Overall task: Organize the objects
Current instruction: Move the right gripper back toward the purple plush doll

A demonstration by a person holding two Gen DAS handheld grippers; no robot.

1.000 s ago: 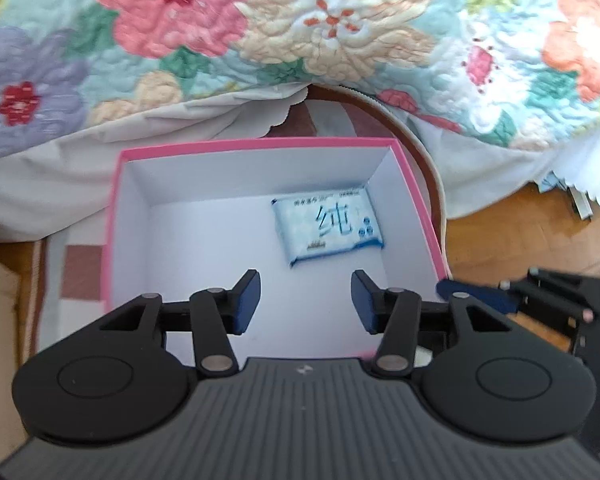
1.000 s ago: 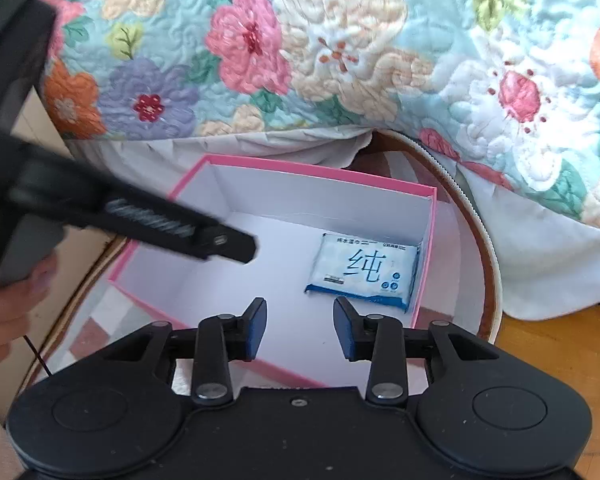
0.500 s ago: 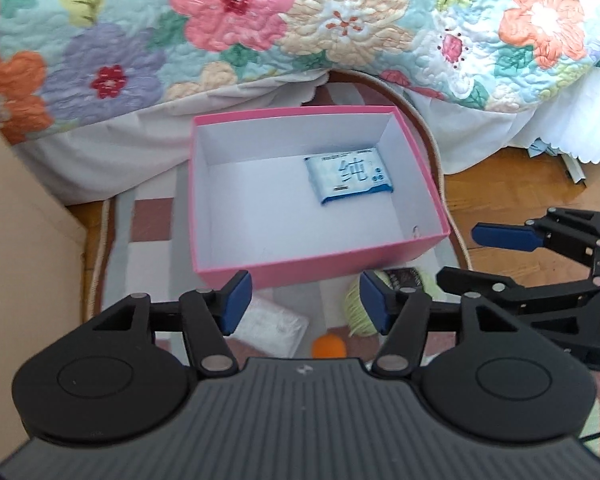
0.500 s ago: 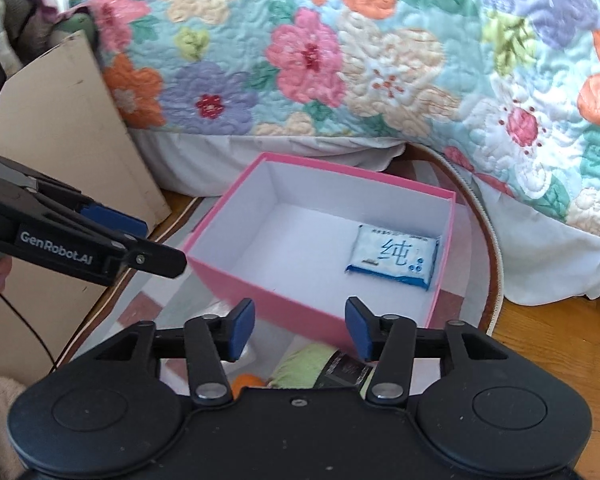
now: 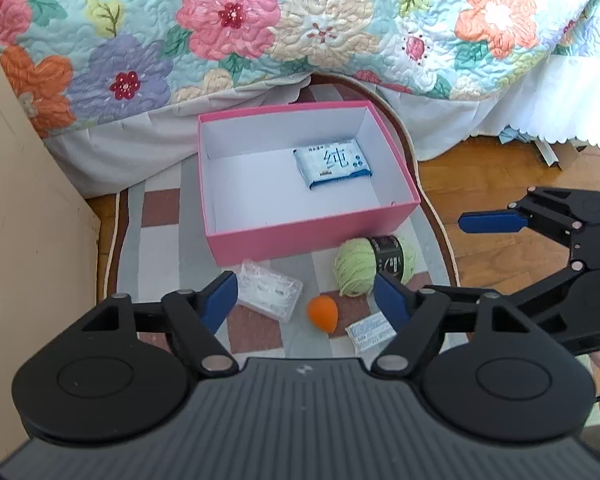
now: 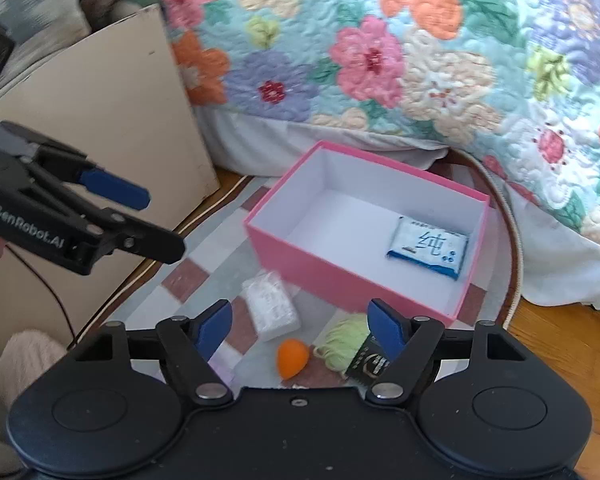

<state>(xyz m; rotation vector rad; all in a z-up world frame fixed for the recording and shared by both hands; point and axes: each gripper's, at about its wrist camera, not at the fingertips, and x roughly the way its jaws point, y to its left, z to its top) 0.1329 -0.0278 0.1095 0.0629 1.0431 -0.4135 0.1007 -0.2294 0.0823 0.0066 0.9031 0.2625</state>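
Bedside floor: checked rug (image 5: pixel 160 248) on wood, floral quilt (image 5: pixel 300 28) hanging behind. Pink box (image 5: pixel 312 236) sits on the rug, open; a blue wipes pack (image 5: pixel 332 163) lies inside, toward its far right corner. In front of the box, on the rug: clear case (image 5: pixel 270 290), orange sponge (image 5: pixel 323 312), green yarn (image 5: pixel 356 266), small sachet (image 5: pixel 370 331). Left gripper (image 5: pixel 306 302) and right gripper (image 6: pixel 298 328) both hover above these, jaws opening, nothing between them.
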